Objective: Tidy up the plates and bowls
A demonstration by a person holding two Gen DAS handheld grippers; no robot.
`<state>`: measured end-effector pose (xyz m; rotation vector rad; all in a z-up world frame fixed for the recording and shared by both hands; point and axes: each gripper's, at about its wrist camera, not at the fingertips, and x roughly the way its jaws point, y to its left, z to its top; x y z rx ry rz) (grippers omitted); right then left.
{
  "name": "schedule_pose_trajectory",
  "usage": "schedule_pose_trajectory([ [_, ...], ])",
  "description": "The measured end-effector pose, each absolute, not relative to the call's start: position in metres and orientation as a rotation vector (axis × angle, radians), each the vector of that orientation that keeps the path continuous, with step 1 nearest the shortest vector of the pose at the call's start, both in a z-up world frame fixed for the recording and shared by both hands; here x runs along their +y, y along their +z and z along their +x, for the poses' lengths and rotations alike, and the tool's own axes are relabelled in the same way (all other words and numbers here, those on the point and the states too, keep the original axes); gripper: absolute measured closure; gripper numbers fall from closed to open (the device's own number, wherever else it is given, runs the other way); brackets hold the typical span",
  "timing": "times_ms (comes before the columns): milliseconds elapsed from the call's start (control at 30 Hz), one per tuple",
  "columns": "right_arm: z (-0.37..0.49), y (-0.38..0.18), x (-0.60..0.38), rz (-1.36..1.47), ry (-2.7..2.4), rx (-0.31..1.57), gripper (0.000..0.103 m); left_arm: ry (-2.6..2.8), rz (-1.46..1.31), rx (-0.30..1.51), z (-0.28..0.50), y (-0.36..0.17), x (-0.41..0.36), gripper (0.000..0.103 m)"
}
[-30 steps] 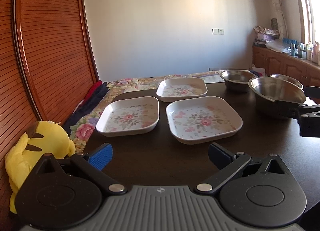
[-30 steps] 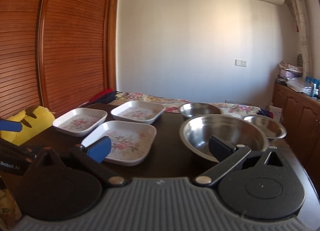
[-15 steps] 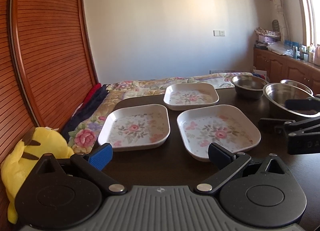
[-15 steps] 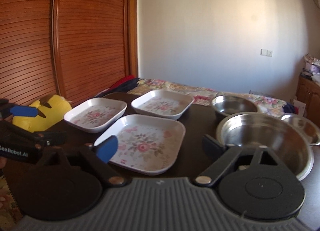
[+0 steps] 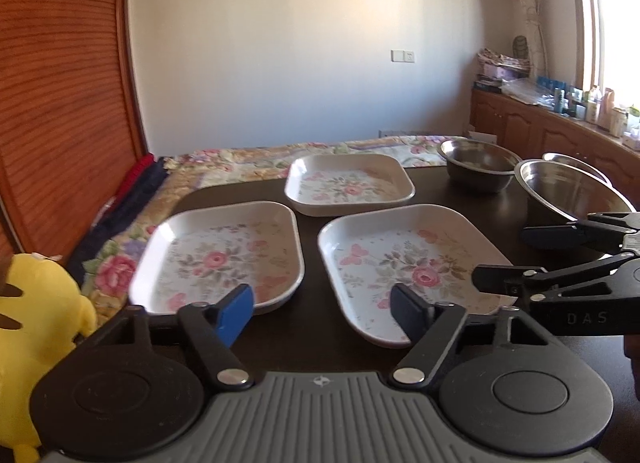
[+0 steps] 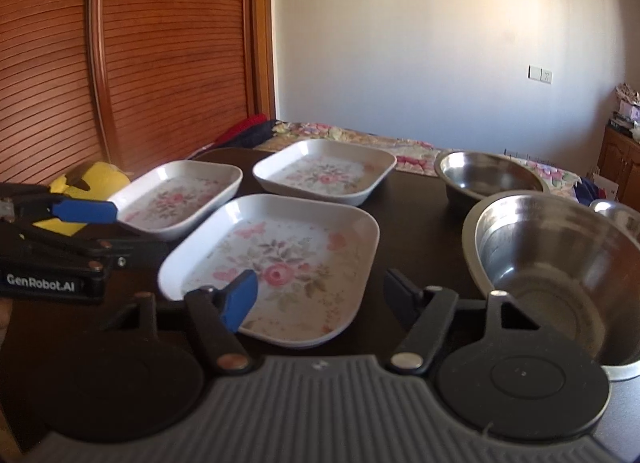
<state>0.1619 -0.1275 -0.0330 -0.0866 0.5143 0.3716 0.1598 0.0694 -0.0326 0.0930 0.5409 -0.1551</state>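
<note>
Both tongs, left tongs and right tongs, are spread wide and holding nothing, having closed in on the nearest floral plate lying on the dark surface; stacking is starting.

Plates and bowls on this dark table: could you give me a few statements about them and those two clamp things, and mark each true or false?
1. Three floral plates lie on the table. True.
2. The plates are stacked in one pile. False: each lies apart, flat on the table.
3. The metal bowls stand to the right of the plates. True.
4. The right gripper is clamped on a bowl. False: its jaws are open and hold nothing.
5. The left gripper holds a plate. False: its jaws are open and empty.
6. A yellow plush toy sits off the table's left side. True.
</note>
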Motion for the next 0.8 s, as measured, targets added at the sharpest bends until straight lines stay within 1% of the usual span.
schedule_pose_trajectory([
  [33,0.164,-0.034,-0.128,-0.086,0.371,0.519,0.037,-0.164,0.089,0.545,0.163,-0.034,0.068,0.032],
  [100,0.167,-0.035,-0.128,-0.087,0.365,0.525,0.04,-0.182,0.083,0.552,0.167,-0.036,0.066,0.04],
  [133,0.169,-0.036,-0.128,-0.085,0.362,0.529,0.042,-0.189,0.077,0.556,0.169,-0.037,0.065,0.042],
  [200,0.173,-0.038,-0.13,-0.068,0.361,0.541,0.043,-0.197,0.071,0.561,0.173,-0.039,0.063,0.049],
  [233,0.175,-0.038,-0.131,-0.058,0.362,0.548,0.045,-0.197,0.07,0.564,0.176,-0.04,0.062,0.051],
  [367,0.18,-0.039,-0.131,-0.051,0.355,0.556,0.05,-0.208,0.055,0.585,0.183,-0.044,0.061,0.061],
  [400,0.181,-0.04,-0.131,-0.05,0.354,0.56,0.053,-0.21,0.051,0.589,0.184,-0.045,0.061,0.062],
  [600,0.186,-0.043,-0.132,-0.035,0.347,0.584,0.054,-0.219,0.039,0.606,0.192,-0.049,0.058,0.07],
  [767,0.193,-0.045,-0.134,-0.003,0.347,0.604,0.058,-0.215,0.044,0.618,0.198,-0.053,0.057,0.072],
  [800,0.194,-0.046,-0.135,0.005,0.347,0.607,0.061,-0.213,0.045,0.619,0.198,-0.054,0.057,0.073],
])
